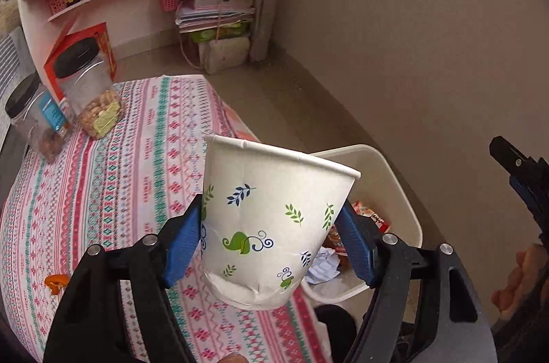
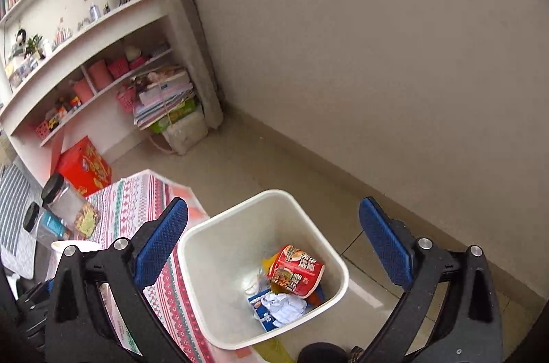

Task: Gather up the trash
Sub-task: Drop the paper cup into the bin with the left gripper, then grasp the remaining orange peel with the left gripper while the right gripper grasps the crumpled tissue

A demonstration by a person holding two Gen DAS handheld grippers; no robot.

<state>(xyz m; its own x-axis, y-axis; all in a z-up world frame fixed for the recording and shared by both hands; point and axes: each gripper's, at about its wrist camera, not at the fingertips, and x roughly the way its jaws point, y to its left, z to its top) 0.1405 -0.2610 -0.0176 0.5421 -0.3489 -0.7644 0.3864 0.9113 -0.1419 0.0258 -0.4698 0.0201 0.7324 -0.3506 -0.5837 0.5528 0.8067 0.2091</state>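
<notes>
One paper cup (image 1: 271, 225), tilted, is clamped between the blue pads of the left gripper (image 1: 271, 246) above the table edge (image 1: 233, 119). One white bin (image 2: 264, 267) is seen on the floor at four o'clock of the cup, beside the table. The right gripper (image 2: 274, 253) is held over the bin, jaws wide and empty. Bare floor (image 2: 281, 157) is noted toward twelve o'clock. Two jars (image 1: 89, 88) are counted at ten o'clock.

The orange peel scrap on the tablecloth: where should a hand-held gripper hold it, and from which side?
Come from above, fingers straddling the orange peel across its narrow width. It is small and lies low on the cloth, so a side approach would catch fabric. The right hand-held gripper is open and free.
</notes>
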